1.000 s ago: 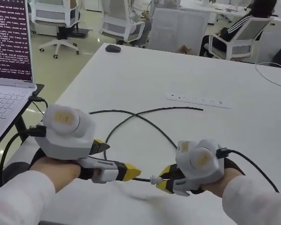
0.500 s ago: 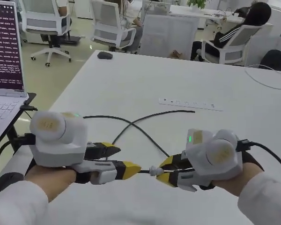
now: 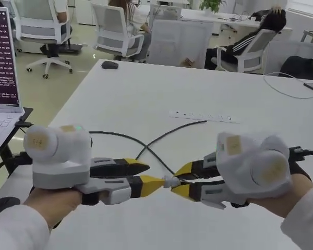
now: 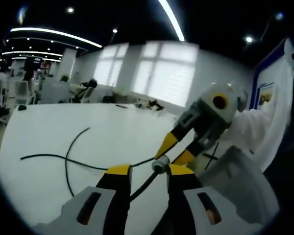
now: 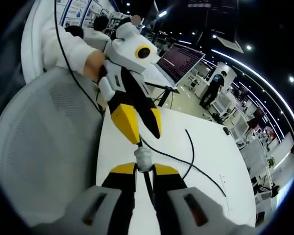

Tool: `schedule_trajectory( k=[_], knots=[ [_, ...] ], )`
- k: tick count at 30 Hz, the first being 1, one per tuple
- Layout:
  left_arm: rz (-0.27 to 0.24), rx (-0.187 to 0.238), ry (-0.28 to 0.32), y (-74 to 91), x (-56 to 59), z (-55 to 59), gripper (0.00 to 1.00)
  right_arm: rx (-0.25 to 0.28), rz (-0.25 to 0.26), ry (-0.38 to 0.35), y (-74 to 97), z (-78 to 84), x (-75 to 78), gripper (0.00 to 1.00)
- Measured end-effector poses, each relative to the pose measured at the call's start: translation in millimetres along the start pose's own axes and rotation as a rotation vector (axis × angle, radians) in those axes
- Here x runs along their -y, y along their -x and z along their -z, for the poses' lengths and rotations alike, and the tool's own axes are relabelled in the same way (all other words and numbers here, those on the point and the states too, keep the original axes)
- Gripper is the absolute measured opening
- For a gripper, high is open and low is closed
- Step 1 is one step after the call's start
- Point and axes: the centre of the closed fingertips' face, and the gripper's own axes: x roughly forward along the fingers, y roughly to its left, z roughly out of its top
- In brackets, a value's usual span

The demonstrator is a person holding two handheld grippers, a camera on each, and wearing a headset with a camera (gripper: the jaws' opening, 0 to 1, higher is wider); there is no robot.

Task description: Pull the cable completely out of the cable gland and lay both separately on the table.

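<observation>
A long black cable (image 3: 145, 149) lies crossed over itself on the white table (image 3: 250, 140) and runs up to a small white cable gland (image 3: 169, 182). My right gripper (image 3: 176, 181) is shut on the gland just above the table's near edge. In the right gripper view the gland (image 5: 143, 157) sits between its yellow tips (image 5: 145, 169). My left gripper (image 3: 156, 175) faces it from the left. In the left gripper view its jaws (image 4: 149, 171) straddle the short cable stretch leading to the gland (image 4: 160, 164), open by a narrow gap. The rest of the cable (image 4: 67, 157) trails across the table.
An open laptop (image 3: 0, 78) stands off the table's left edge. A white power strip (image 3: 203, 115) lies mid-table and a dark mouse (image 3: 109, 64) at the far edge. Office chairs and seated people are beyond. A thin white wire (image 3: 287, 91) curls at far right.
The left gripper's jaws have narrowed around the cable and its tips have come closer to the gland. The right gripper keeps hold of the gland. The head camera has shifted.
</observation>
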Motion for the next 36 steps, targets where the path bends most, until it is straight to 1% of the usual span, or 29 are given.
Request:
schedule_trajectory(
  k=[1,2,4,7,8,11,14,16,17,20,23,26,29,31,32,36],
  knots=[
    [0.013,0.011,0.002,-0.4,2.6,-2.1,0.29,0.003,0.002,0.007,1.5,-1.4,-0.2,0.12],
    [0.041,0.031,0.002,-1.4,8.7,-6.3,0.29,0.006,0.007,0.019,3.1,-3.4,-0.3,0.12],
    [0.080,0.052,0.009,-3.0,17.3,-11.3,0.29,0.008,0.014,0.039,8.0,-9.0,-0.7,0.12],
    [0.094,0.042,-0.019,-4.3,22.6,-11.0,0.28,0.017,0.021,0.052,13.7,-16.1,-0.4,0.12],
    [0.101,0.042,-0.020,-4.3,23.0,-10.8,0.27,0.028,0.030,0.056,15.7,-19.5,0.6,0.12],
    [0.122,0.048,-0.023,-4.8,28.0,-12.0,0.23,0.040,0.035,0.075,18.6,-24.1,-0.2,0.12],
    [0.135,0.050,-0.022,-5.5,30.8,-12.9,0.22,0.040,0.038,0.101,21.1,-24.3,-1.2,0.12],
    [0.142,0.052,-0.019,-5.8,32.7,-13.3,0.21,0.054,0.042,0.111,23.8,-24.0,-0.9,0.12],
    [0.155,0.052,-0.020,-5.9,35.2,-13.4,0.20,0.057,0.040,0.113,25.0,-23.8,-1.3,0.12],
    [0.175,0.051,-0.032,-6.4,39.1,-13.9,0.19,0.063,0.040,0.142,28.2,-25.2,-2.4,0.12],
    [0.193,0.065,-0.052,-5.5,43.2,-17.1,0.16,0.069,0.041,0.152,31.2,-28.2,-1.1,0.12],
    [0.211,0.071,-0.030,-2.7,44.6,-19.8,0.16,0.083,0.036,0.186,33.6,-32.0,-2.1,0.12],
    [0.217,0.089,-0.033,-2.5,47.1,-23.2,0.16,0.090,0.036,0.206,34.9,-34.8,-2.3,0.12],
    [0.218,0.092,-0.034,-2.6,46.8,-23.8,0.16,0.087,0.039,0.234,35.2,-35.2,-1.8,0.12],
    [0.221,0.090,-0.032,-2.4,46.9,-23.6,0.16,0.089,0.036,0.233,35.2,-35.3,-2.3,0.12],
    [0.233,0.097,-0.043,-0.5,50.7,-25.3,0.16,0.115,0.032,0.260,37.2,-37.9,-3.8,0.12]
  ],
)
